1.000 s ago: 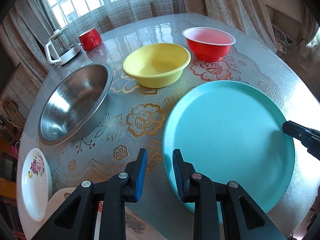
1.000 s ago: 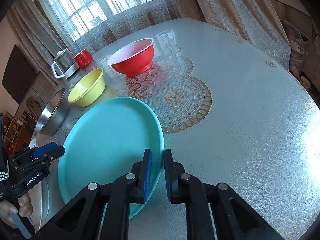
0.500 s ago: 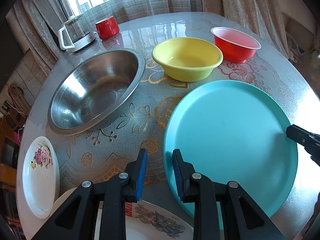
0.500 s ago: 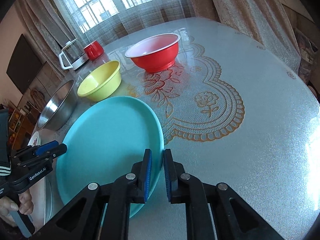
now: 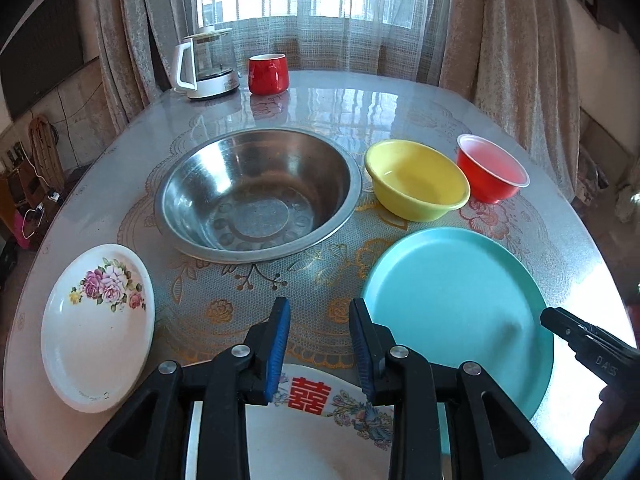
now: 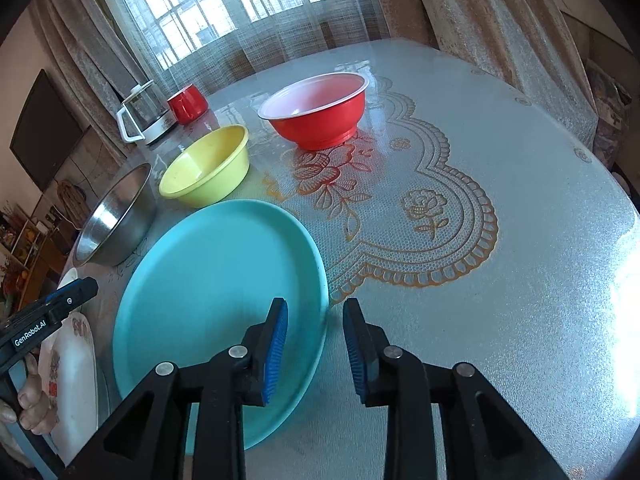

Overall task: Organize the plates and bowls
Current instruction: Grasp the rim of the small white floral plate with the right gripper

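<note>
A large teal plate lies flat on the table. My right gripper is open, its jaws either side of the plate's near right rim. My left gripper is open and empty, left of the teal plate and above a white plate with a red character. A steel bowl, a yellow bowl and a red bowl stand in a row behind. A small white flowered plate lies at the left.
A glass kettle and a red mug stand at the table's far edge by the curtained window. The round table has a lace-pattern cover. The right gripper's tip shows in the left wrist view.
My right gripper's jaws have opened around the teal plate's rim. My left gripper has opened wider and swung left and back, bringing the flowered plate and the red-character plate into view.
</note>
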Tool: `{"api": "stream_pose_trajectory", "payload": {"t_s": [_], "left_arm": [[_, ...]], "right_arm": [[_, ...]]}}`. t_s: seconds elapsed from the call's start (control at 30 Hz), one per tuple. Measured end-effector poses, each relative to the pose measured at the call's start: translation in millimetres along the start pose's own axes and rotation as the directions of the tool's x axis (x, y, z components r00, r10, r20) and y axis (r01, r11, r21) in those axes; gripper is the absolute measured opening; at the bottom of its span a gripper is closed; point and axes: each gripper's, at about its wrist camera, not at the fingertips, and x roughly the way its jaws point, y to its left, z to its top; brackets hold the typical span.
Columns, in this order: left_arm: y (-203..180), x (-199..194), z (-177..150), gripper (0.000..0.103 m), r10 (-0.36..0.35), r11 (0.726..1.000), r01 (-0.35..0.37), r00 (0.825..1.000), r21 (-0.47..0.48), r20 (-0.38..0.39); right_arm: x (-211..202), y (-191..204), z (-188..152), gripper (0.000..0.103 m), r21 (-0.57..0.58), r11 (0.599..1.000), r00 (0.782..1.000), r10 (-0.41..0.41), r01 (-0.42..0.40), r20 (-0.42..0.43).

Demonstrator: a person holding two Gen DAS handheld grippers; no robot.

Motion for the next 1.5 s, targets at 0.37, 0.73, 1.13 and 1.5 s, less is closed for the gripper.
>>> {"api": "stream_pose_trajectory", "payload": {"t_s": [0.37, 0.73, 1.13, 1.5], "left_arm": [[95, -46, -21, 0.038, 0.035, 0.987, -0.016, 0.993, -0.162, 0.116], [210, -65, -63, 0.058, 0.137, 0.921, -0.081, 0.983, -0.381, 0.123], [267, -47, -83, 0.05, 0.091, 0.873, -0.062, 0.995, -0.483, 0.037], [271, -21, -68, 0.036, -0.03, 0.9, 0.051, 0.998, -0.432, 0.054]], "right_arm": [[-19, 74, 11, 0.037, -0.129, 0.976, 0.984, 0.175, -0.176, -0.021], [10, 229, -2, 0.035, -0.217, 0.837, 0.854, 0.442, -0.503, -0.274], [91, 320, -4, 0.031, -0.21, 0.87, 0.851, 0.338, -0.446, -0.403], [129, 310, 6, 0.024, -0.152, 0.919, 0.868, 0.276, -0.365, -0.412]]}}
